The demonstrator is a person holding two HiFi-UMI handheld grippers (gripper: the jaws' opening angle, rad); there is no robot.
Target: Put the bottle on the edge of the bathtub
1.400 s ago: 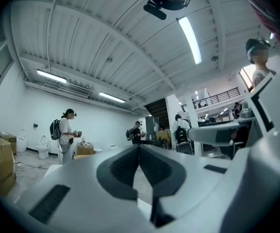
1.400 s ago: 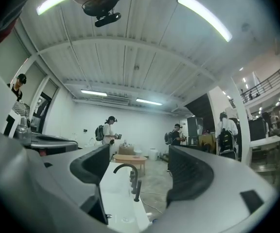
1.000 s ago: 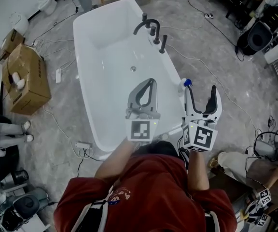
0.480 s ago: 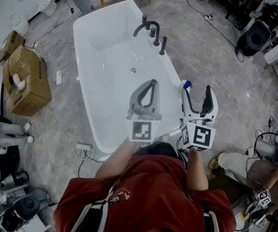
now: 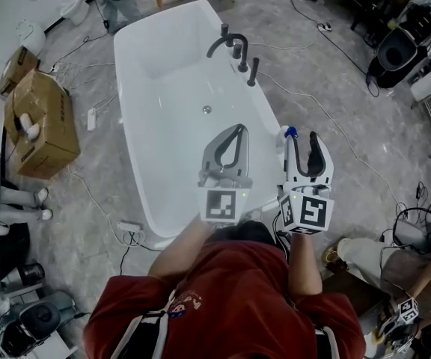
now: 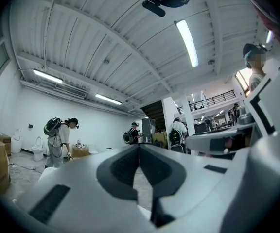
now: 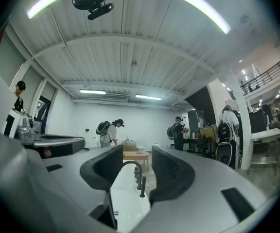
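The white tub (image 5: 163, 126) sat on the gray floor (image 5: 328, 81), with a dark tap (image 5: 227, 42) on its right edge near the far end. The bottle (image 5: 289, 132), with its blue cap on top, was at the tub's right edge, about halfway along. It looked like it stood on the rim, though the near jaw hid most of it.

The right gripper (image 5: 301, 137) was just beside the bottle, on the floor side of it. Its jaws were closing, with nothing between them. Through the gap only the tub and the tap showed.

The left gripper (image 5: 236, 129) was over the near half of the tub. Its jaws were pressed together and held nothing.

A brown box (image 5: 40, 122) stood on the floor off the tub's left edge. Some people with backpacks (image 7: 110, 131) stood far off in the room.
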